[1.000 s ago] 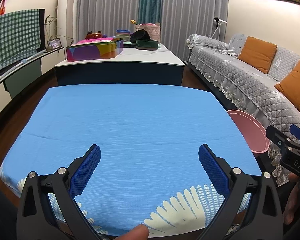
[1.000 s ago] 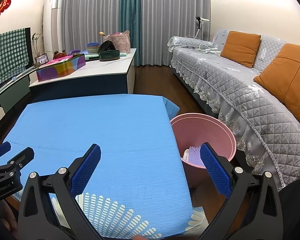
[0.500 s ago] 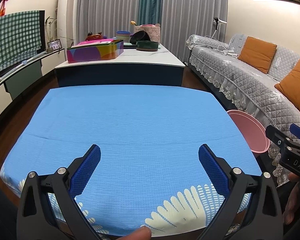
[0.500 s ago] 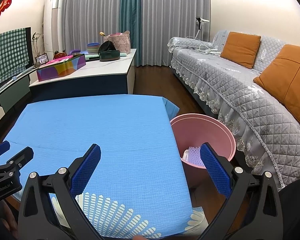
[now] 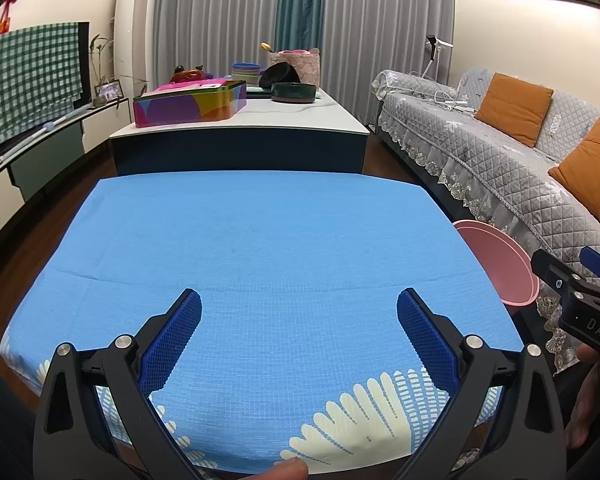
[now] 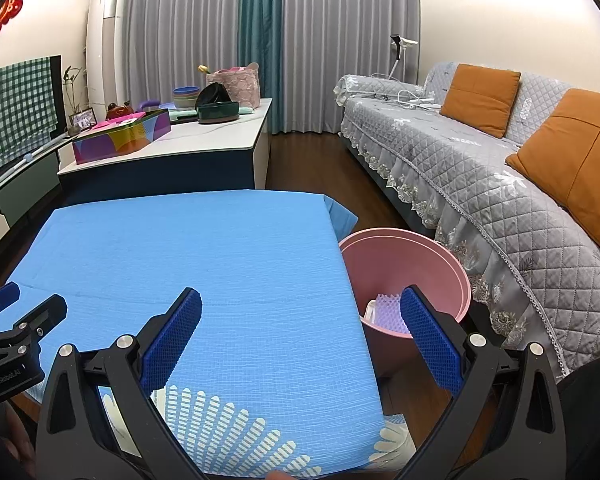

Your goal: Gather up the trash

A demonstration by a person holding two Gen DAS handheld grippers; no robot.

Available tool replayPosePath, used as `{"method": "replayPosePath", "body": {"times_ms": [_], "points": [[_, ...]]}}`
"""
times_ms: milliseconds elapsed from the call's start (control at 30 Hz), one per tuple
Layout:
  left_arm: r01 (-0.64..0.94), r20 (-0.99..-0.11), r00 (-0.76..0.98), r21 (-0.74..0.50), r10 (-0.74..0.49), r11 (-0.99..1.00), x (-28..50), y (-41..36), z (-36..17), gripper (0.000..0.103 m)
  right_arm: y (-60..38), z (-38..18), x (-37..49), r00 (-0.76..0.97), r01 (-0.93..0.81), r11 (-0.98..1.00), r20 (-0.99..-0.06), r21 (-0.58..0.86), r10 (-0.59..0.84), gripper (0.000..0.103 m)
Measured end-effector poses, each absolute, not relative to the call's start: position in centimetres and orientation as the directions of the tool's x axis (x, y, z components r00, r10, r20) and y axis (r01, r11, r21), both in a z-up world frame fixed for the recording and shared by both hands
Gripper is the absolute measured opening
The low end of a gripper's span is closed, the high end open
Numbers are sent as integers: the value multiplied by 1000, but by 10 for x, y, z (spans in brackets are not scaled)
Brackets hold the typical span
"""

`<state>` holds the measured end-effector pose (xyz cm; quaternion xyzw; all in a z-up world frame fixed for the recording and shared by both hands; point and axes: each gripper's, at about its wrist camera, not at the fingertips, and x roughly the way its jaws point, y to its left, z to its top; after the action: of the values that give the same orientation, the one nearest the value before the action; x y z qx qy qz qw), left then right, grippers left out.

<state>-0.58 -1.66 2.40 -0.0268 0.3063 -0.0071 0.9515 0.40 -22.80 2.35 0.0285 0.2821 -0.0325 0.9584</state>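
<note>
- Blue cloth with a white fan print covers the surface [image 5: 268,240], filling the middle and lower part of both views.
- Grey quilted sofa [image 6: 480,168] with orange cushions runs along the right of the frame.
- White-topped counter [image 5: 284,120] stands behind the surface at upper centre, carrying a multicoloured box [image 5: 188,104] and a dark green bowl [image 5: 294,92].
- Pink bin [image 6: 404,272] sits on the floor just beside the surface's right edge, centre right of the right wrist view; pale purple and white trash [image 6: 384,312] lies inside it at the bottom.
- Left gripper [image 5: 300,340] hangs over the near part of the cloth, its blue pads spread wide, grasping nothing.
- Right gripper [image 6: 300,340] hangs over the surface's right edge, likewise released, its right pad in front of the bin.
</note>
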Motion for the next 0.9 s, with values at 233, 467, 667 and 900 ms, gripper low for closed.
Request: {"method": "replayPosePath", "body": {"times_ms": [233,467,667,900], "points": [[-6,-582,812,-52,-26,999,-6,-17,24,95,-228,23,4,839,78,996,-542,37,-46,98],[-5,-580,814,-50,-25,999,-6,-18,22,95,-229,24,4,839,82,996,-543,37,-49,98],[1,-563,826,-32,-19,999,-7,-22,26,95,-231,22,5,837,83,996,-544,41,-47,98],[2,-566,824,-52,-31,999,-5,-17,24,95,-229,22,5,839,80,996,-542,40,-46,98]]}}
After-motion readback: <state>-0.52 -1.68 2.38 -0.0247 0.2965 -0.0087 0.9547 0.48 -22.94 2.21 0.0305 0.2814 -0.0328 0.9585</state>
